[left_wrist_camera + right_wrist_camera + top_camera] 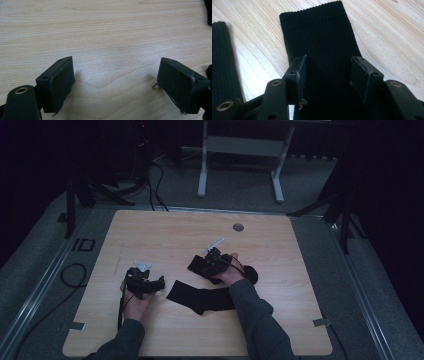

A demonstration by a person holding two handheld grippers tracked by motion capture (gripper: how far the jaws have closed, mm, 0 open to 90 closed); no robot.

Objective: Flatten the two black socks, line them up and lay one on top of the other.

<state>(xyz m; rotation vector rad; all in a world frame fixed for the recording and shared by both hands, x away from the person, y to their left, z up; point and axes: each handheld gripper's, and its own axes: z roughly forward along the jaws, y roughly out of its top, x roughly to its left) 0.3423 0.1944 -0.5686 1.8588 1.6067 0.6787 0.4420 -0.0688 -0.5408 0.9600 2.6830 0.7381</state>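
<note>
Fingers [299,72] of the right gripper [328,75] straddle a black sock [319,32].

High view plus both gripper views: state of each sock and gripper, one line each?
Left gripper: open, fingers wide apart over bare table, holding nothing.
Right gripper: open, fingers straddling far sock, not closed on it.
Far sock: flat on table, ribbed cuff pointing away from right gripper.
Near sock: lying flat between the two hands, ungripped.
</note>
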